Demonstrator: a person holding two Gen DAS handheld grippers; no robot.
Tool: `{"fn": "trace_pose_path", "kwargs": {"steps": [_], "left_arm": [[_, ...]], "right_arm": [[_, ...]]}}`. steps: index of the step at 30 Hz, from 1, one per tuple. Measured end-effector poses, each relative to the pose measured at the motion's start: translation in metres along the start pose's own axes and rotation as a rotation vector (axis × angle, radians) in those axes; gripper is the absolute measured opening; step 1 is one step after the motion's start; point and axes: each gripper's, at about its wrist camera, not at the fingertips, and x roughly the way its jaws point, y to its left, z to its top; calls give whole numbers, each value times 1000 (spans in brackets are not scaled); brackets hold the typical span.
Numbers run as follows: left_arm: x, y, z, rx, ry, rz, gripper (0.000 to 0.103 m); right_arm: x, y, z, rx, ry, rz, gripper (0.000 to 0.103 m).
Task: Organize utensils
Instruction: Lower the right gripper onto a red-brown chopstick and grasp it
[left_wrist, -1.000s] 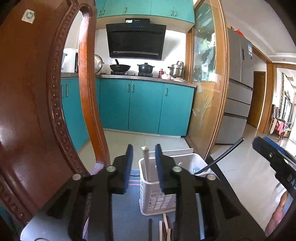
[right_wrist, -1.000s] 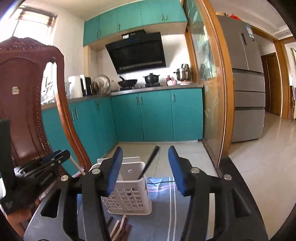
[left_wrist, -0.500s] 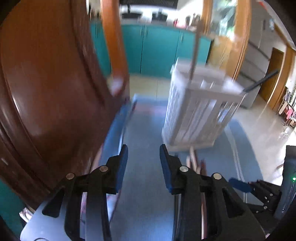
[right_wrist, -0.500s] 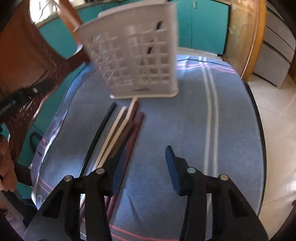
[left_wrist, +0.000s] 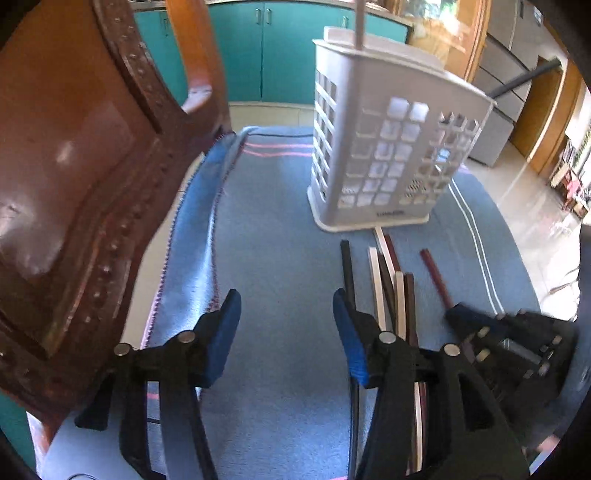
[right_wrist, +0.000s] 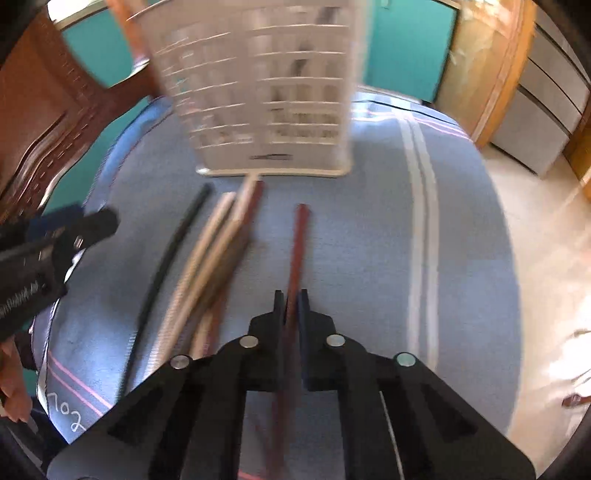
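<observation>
The right gripper (right_wrist: 291, 295) was clamped on a reddish-brown chopstick (right_wrist: 298, 240) that pointed toward twelve o'clock at the white slotted utensil holder (right_wrist: 258, 92) standing on the blue cloth (right_wrist: 369, 240). The left gripper (left_wrist: 286, 317) hung with its jaws spread wide, holding nothing. Loose chopsticks (left_wrist: 384, 280) lay bundled at its two o'clock, just before the holder.

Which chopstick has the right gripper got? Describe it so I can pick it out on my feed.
Start at the white slotted basket on the blue cloth. In front of it lies a bundle of pale and dark chopsticks. The reddish-brown chopstick lies alone right of that bundle, its near part clamped in the right gripper.
</observation>
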Motion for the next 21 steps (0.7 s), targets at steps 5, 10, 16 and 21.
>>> {"fn": "trace_pose_path", "kwargs": {"steps": [5, 10, 16, 21], "left_arm": [[12, -12, -3, 34, 43, -9, 56], [26, -28, -10, 75, 78, -10, 56], [38, -35, -16, 97, 101, -5, 51], [43, -37, -15, 101, 98, -5, 51]], "right_arm": [[-8, -20, 2, 75, -34, 11, 8], [-2, -14, 2, 59, -17, -6, 9], [11, -11, 8, 46, 0, -39, 14], [9, -14, 4, 32, -3, -74, 26]]}}
